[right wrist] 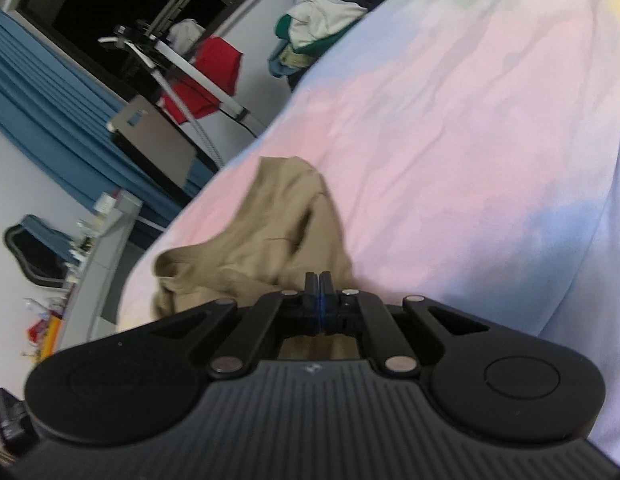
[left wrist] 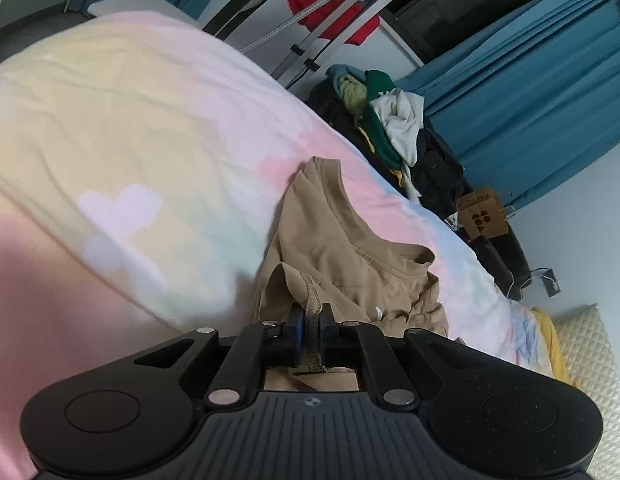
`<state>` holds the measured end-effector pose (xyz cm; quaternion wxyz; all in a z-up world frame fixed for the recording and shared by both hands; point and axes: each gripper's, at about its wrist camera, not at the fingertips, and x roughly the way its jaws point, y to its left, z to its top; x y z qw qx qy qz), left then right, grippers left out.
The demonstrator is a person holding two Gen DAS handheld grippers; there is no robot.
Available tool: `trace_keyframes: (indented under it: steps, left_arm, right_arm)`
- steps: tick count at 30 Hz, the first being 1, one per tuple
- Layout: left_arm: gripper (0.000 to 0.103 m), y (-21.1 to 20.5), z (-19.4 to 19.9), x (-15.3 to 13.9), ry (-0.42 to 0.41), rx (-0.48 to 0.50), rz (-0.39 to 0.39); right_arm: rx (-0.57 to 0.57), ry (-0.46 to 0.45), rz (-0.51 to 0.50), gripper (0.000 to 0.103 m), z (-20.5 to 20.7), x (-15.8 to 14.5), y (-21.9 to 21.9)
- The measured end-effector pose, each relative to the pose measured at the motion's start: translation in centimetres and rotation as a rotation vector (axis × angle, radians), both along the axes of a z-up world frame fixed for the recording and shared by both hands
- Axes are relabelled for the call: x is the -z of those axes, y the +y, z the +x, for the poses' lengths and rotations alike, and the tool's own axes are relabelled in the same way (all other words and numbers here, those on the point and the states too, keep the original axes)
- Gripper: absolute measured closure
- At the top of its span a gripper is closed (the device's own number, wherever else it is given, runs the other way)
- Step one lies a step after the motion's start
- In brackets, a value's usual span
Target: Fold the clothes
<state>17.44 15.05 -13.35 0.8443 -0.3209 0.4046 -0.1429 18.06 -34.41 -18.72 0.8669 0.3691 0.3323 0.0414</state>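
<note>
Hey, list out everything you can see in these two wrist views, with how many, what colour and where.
tan shirt: one, tan, crumpled on the bed, pinched at both ends
bedspread: one, pastel pink, yellow and blue, covering the bed
clothes pile: one heap, green, white and dark, beside the bed's far edge
red garment: one, red, hanging on the metal rack
metal rack: one, silver, behind the bed
curtains: blue, along the wall
cardboard box: one, brown, on the floor by the pile
quilted cushion: one, cream, at the right edge
left gripper: fingers shut on a hem of the shirt
right gripper: fingers shut, shirt fabric bunched at the tips
</note>
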Motion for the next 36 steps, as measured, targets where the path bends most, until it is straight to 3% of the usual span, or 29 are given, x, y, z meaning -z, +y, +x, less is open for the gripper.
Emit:
trace_keyframes:
  steps: [4, 8, 11, 13, 16, 21, 22, 23, 24, 25, 26, 29, 32, 34, 36]
  left_arm:
    - [0.05, 0.2, -1.1, -0.7, -0.022, 0.009, 0.002]
    - [0.038, 0.5, -3.9, -1.9, -0.041, 0.021, 0.026]
    - [0.024, 1.4, -6.9, -2.4, -0.013, -0.007, -0.028]
    - [0.021, 1.8, -8.7, -2.4, 0.039, -0.032, -0.072]
    - [0.019, 2.1, -10.3, -0.9, 0.163, -0.052, -0.173]
    - [0.009, 1.5, -11.7, 2.1, 0.265, -0.102, -0.385]
    - [0.008, 1.4, -11.7, 2.8, 0.275, -0.112, -0.435]
    - [0.008, 1.1, -11.7, 3.6, 0.29, -0.121, -0.487]
    - [0.006, 0.9, -11.6, 4.5, 0.307, -0.13, -0.544]
    - [0.006, 0.6, -11.6, 5.4, 0.324, -0.14, -0.584]
    - [0.006, 0.4, -11.6, 6.2, 0.343, -0.149, -0.613]
    - [0.007, -0.1, -11.3, 8.3, 0.375, -0.192, -0.629]
    - [0.016, -0.2, -10.7, 9.5, 0.365, -0.236, -0.62]
    - [0.039, 0.0, -10.4, 9.7, 0.349, -0.279, -0.59]
    - [0.049, 0.3, -10.3, 9.8, 0.334, -0.293, -0.563]
  right_arm:
    - [-0.014, 0.009, 0.022, 0.097, -0.2, 0.1, 0.1]
    - [0.007, -0.029, 0.031, 0.097, -1.8, -1.5, 0.3]
    - [0.028, -0.02, -0.001, 0.097, -3.9, -2.3, 0.8]
    - [0.024, 0.002, -0.01, 0.097, -5.8, -2.8, 1.5]
    - [-0.021, 0.005, 0.049, 0.096, -8.8, -3.6, 2.1]
    - [-0.028, 0.042, 0.289, 0.094, -13.7, -2.9, 3.0]
    - [-0.026, 0.054, 0.341, 0.088, -14.7, -2.6, 3.2]
    - [-0.024, 0.067, 0.393, 0.071, -15.6, -2.3, 3.4]
    - [-0.023, 0.083, 0.447, 0.061, -16.2, -1.6, 3.7]
    - [-0.022, 0.103, 0.498, 0.042, -16.7, -0.8, 4.1]
    - [-0.024, 0.139, 0.539, 0.033, -16.7, 0.1, 4.6]
    - [-0.028, 0.244, 0.655, 0.033, -16.7, 2.9, 5.9]
    - [0.028, 0.246, 0.666, 0.033, -16.0, 3.7, 5.6]
    - [0.079, 0.208, 0.64, 0.033, -15.7, 3.5, 5.0]
    - [0.1, 0.19, 0.629, 0.038, -15.1, 3.6, 4.6]
